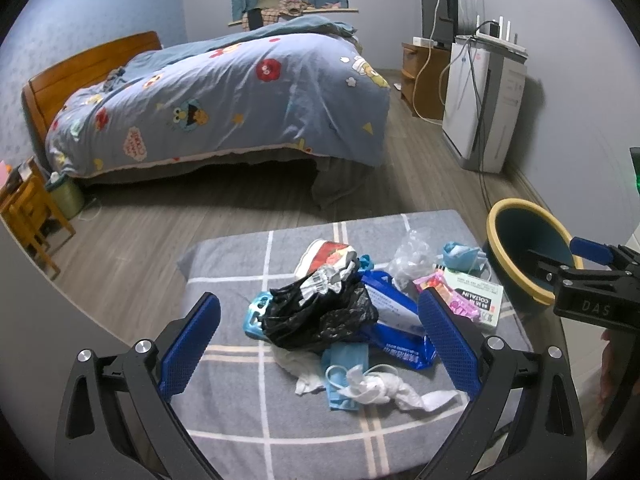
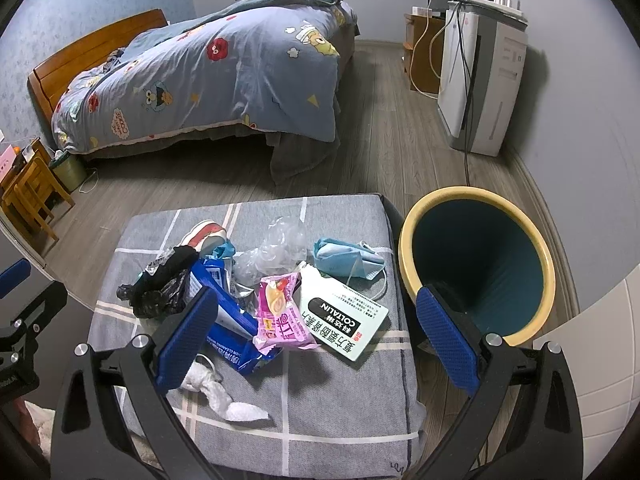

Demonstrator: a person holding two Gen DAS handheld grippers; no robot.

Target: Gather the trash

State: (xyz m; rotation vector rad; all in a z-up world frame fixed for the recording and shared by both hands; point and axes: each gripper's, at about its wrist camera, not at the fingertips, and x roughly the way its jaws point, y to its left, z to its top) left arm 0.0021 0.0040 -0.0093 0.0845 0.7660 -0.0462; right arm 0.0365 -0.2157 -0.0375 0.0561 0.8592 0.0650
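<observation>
A heap of trash lies on the grey checked cushion, and the landmark for everything is the round teal bin with the yellow rim, which stands on the floor just beside the cushion's right edge and looks empty, though its bottom is hidden behind a gripper finger.

Nearest the bin lies the crumpled blue face mask. Next to that, toward the camera, lies the pale green flat medicine box, and beside it, farther from the bin, the pink snack wrapper. Farther from the bin come the clear crinkled plastic, the blue wipes packet, and the black plastic bag. The white crumpled tissue lies at the near side of the heap, well away from the bin.

The left gripper hangs with its jaws spread wide over the black bag and holds nothing. The right gripper is likewise spread wide and empty, above the pink wrapper and the box.

Nothing seems collected yet. The right side is best placed to begin: lower straight onto the pink wrapper or the box, pinch one item only at a raised edge, lift clear of the heap, then carry it over the yellow rim before letting go. Thin film may slip, so close fully.
</observation>
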